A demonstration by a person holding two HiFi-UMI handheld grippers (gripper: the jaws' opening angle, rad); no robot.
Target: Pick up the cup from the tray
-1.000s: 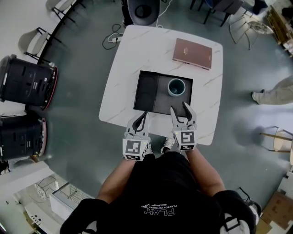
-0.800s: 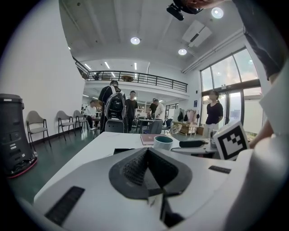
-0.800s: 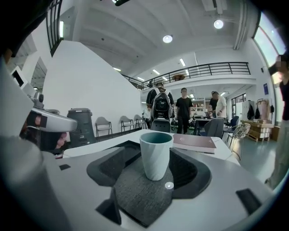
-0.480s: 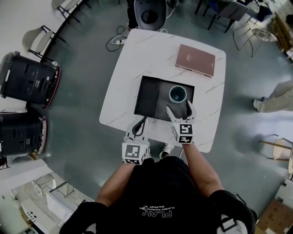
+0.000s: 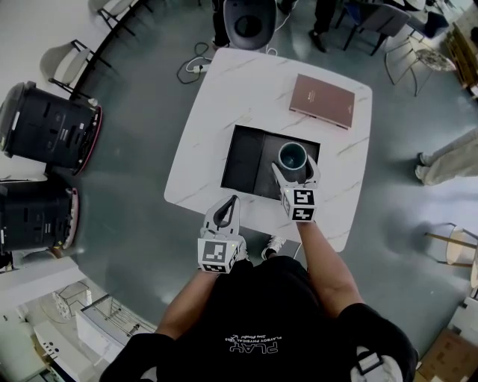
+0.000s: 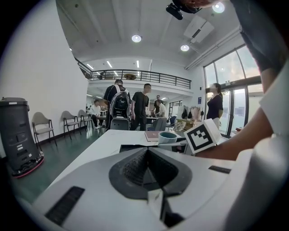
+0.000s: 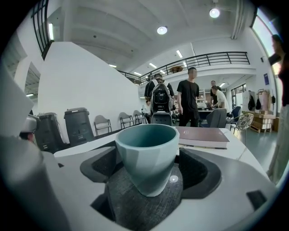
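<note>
A pale teal cup (image 5: 292, 156) stands upright in the right half of a dark tray (image 5: 243, 160) on the white table. My right gripper (image 5: 296, 166) reaches over the tray's near edge, one jaw on each side of the cup. Its jaws are opening. In the right gripper view the cup (image 7: 148, 155) sits between the jaws on the tray's grey mat (image 7: 144, 203), with a gap at each side. My left gripper (image 5: 228, 205) is shut and holds nothing, just short of the table's near edge. From the left gripper view the cup (image 6: 167, 136) shows far off.
A brown book (image 5: 323, 100) lies at the table's far right corner. The tray's left half holds nothing. Black bins (image 5: 45, 127) stand on the floor to the left, a chair (image 5: 250, 19) beyond the table, and people further back.
My right gripper has moved forward over the tray and its jaws have spread to either side of the cup. The left gripper has stayed about where it was.
</note>
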